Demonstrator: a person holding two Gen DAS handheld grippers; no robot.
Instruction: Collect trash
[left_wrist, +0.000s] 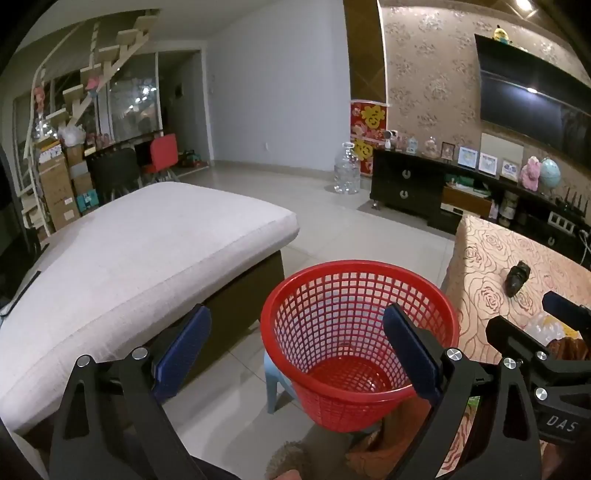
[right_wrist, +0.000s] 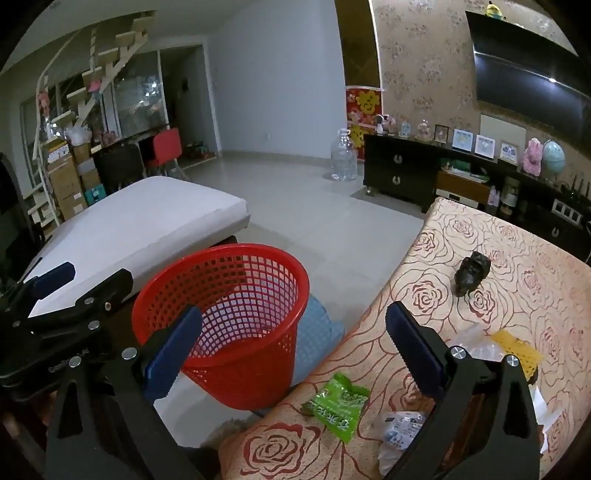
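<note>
In the left wrist view, the left gripper (left_wrist: 295, 350) is seen low in the frame with its blue pads (left_wrist: 184, 350) spread wide; nothing is held between them. The red basket (left_wrist: 354, 295) is framed in the gap, low and centre, standing on a pale blue stool (left_wrist: 275, 384) on the tiled floor. A cushioned bench (left_wrist: 147, 243) is seen at left. At the right edge, the right gripper (left_wrist: 546, 325) is partly visible over the rose-patterned table (left_wrist: 487, 258), on which a dark crumpled lump (left_wrist: 517, 278) lies.

In the right wrist view, the right gripper (right_wrist: 291, 350) is likewise shown wide open and empty, its right pad over the table (right_wrist: 517, 251) and its left pad in front of the basket (right_wrist: 229, 266), which is placed at lower centre-left just beside the table's edge. A green wrapper (right_wrist: 338, 404) lies on the table at lower centre, between the pads. A clear crumpled wrapper (right_wrist: 400, 428) is seen just to its right, a yellow piece (right_wrist: 517, 349) at lower right, and the dark lump (right_wrist: 472, 273) farther up at right. The left gripper (right_wrist: 70, 291) is seen at the left edge.
</note>
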